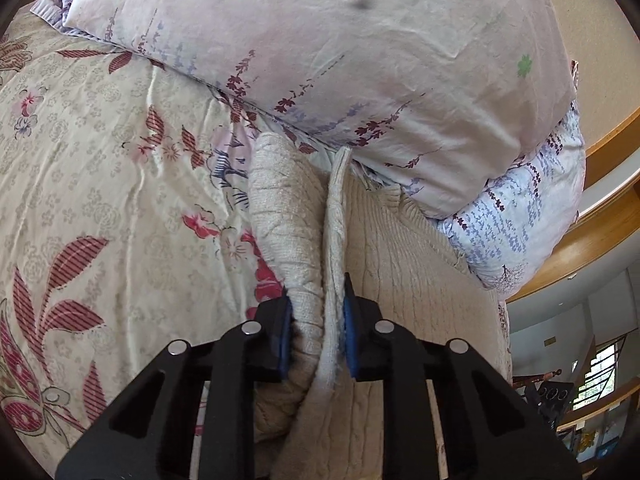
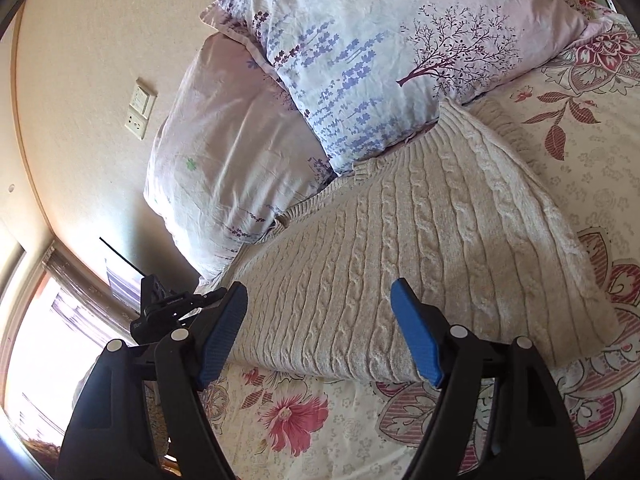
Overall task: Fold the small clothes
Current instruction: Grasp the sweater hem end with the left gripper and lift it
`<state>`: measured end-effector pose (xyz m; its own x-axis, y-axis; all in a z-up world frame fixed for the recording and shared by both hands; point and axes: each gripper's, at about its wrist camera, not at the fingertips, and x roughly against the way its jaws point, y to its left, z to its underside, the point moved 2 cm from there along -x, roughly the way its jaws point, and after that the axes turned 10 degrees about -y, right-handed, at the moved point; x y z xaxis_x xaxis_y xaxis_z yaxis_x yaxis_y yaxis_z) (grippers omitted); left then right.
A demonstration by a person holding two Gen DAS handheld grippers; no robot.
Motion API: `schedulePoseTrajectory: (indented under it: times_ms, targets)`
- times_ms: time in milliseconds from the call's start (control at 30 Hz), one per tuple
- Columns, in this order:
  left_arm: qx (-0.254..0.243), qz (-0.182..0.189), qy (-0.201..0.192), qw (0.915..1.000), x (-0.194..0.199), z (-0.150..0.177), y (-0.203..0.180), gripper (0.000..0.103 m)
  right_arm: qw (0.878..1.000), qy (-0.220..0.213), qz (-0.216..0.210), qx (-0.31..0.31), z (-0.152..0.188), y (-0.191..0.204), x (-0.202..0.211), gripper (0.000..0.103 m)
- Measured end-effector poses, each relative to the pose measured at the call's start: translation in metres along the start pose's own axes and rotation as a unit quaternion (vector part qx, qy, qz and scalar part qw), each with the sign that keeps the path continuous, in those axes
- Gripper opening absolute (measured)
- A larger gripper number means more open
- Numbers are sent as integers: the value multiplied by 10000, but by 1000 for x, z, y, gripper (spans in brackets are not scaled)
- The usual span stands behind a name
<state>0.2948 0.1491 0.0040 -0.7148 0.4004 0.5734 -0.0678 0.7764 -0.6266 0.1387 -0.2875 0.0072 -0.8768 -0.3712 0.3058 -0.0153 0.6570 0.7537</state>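
A cream cable-knit sweater [image 2: 400, 240] lies on a floral bedsheet [image 2: 320, 420], its far edge against the pillows. In the left wrist view my left gripper [image 1: 318, 320] is shut on a bunched fold of the sweater [image 1: 288, 216], with a sleeve and an edge rising between the blue pads. My right gripper [image 2: 320, 320] is open and empty, hovering just above the sweater's near edge, its blue pads [image 2: 416, 340] spread wide on either side.
Two floral pillows [image 2: 380, 60] are stacked at the head of the bed, also in the left wrist view [image 1: 320, 60]. A wall with a switch plate [image 2: 140, 108] is behind. A window [image 2: 48, 340] is at left. A wooden rail [image 1: 600, 232] runs at right.
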Motion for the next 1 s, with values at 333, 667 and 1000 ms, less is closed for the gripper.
schedulePoseTrajectory:
  times_ms: [333, 667, 1000]
  targets:
    - [178, 1071, -372, 9934, 15, -5, -80, 16, 9997, -94, -212, -108, -2, -2, 3, 75]
    - [-395, 1682, 434, 9840, -51, 56, -187, 15, 9999, 162, -1, 47, -14, 16, 1, 75]
    - [-120, 1986, 1336, 9708, -98, 94, -196, 15, 9968, 627, 83, -486, -46, 19, -14, 75]
